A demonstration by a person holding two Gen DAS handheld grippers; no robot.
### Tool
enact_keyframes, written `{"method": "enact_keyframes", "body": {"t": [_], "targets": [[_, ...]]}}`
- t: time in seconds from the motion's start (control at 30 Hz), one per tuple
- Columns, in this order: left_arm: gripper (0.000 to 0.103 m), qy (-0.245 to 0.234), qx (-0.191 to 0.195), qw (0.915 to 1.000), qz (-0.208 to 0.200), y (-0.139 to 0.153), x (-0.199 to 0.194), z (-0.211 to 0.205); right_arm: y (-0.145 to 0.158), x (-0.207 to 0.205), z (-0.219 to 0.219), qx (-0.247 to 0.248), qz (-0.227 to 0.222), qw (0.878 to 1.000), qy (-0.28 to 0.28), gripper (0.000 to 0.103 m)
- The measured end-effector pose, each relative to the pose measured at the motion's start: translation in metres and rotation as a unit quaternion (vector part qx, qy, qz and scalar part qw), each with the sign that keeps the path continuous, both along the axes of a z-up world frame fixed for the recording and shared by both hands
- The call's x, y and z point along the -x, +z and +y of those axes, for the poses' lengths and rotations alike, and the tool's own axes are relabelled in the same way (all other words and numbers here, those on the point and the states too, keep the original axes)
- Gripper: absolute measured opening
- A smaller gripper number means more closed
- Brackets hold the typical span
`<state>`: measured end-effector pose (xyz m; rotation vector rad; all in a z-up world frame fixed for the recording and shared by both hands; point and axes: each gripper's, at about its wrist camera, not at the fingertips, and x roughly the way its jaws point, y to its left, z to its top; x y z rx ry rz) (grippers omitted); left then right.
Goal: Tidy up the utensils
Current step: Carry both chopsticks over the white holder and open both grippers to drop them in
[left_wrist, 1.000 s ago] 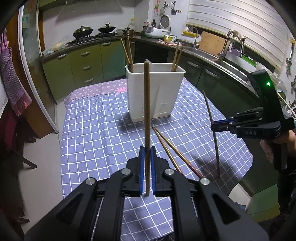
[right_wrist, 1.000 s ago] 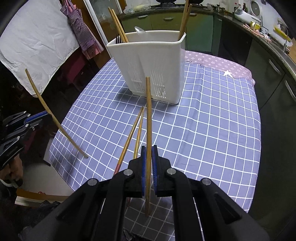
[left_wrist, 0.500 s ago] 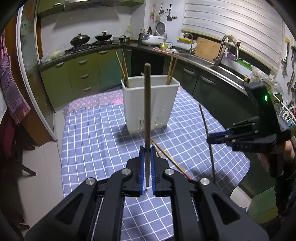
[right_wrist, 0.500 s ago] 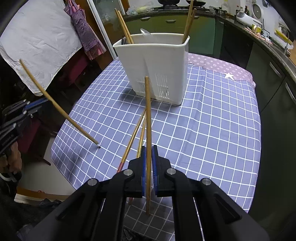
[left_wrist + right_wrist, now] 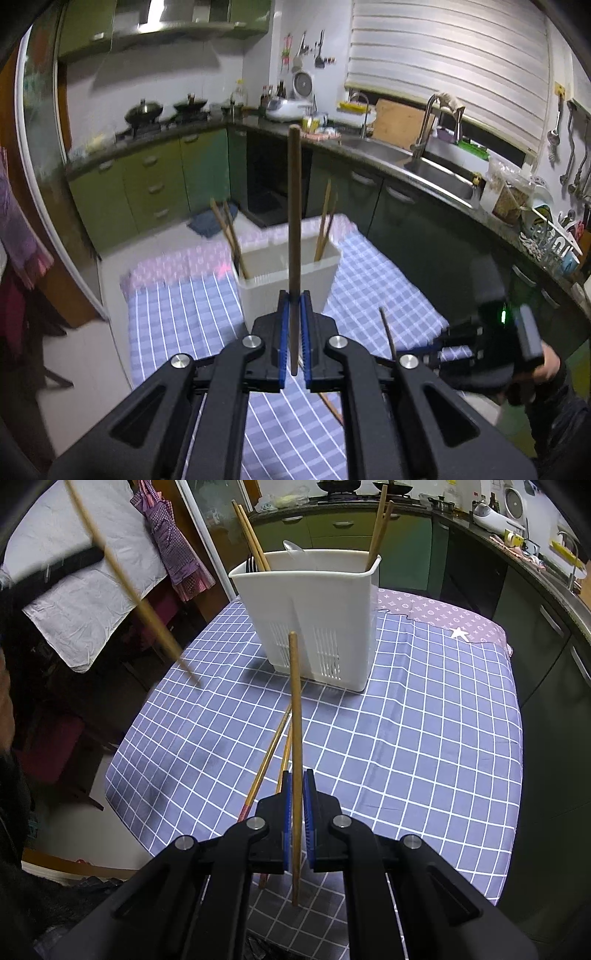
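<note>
Wooden chopstick (image 5: 294, 236) stood clamped in the shut left tongs (image 5: 294, 334) above the white holder (image 5: 314, 602); the right tongs (image 5: 297, 821) pinched another chopstick (image 5: 295, 738) short of it. Held low, either stick risked swivelling and missing the holder's opening.

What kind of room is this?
A home kitchen, most likely: there is a stove with woks, a sink with a tap under the window, green cabinets, and ladles hanging on the wall.
</note>
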<state>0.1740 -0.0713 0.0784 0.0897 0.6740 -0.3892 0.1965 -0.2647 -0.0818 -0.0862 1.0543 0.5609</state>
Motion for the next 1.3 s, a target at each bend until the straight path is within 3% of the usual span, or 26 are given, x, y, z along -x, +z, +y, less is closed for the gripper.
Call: {"method": "enact_keyframes", "body": {"t": [0.3,0.43,0.83,1.1,1.2,1.3], "targets": [[0.006,0.017,0.000,0.9984,-0.053,0.052,-0.037,-0.015,0.003,0.001,-0.006,-0.013,-0.005,1.000,-0.002,0.007],[0.006,0.025,0.000,0.9980,-0.057,0.055,-0.055,-0.021,0.010,0.001,-0.011,-0.022,-0.019,1.000,-0.010,0.007],[0.006,0.044,-0.013,0.9989,-0.012,0.005,-0.101,-0.027,0.035,0.007,-0.014,-0.035,-0.047,0.998,-0.009,0.007],[0.006,0.039,-0.023,0.9964,0.071,-0.054,-0.110,-0.020,0.089,-0.005,-0.014,-0.067,-0.097,0.993,-0.014,0.007],[0.007,0.039,-0.020,0.9963,0.075,-0.053,-0.104,-0.014,0.115,-0.020,-0.013,-0.085,-0.117,0.989,-0.020,0.007],[0.016,0.037,-0.017,0.9966,0.071,-0.045,-0.092,-0.008,0.139,-0.038,-0.013,-0.100,-0.137,0.985,-0.034,0.007]]}}
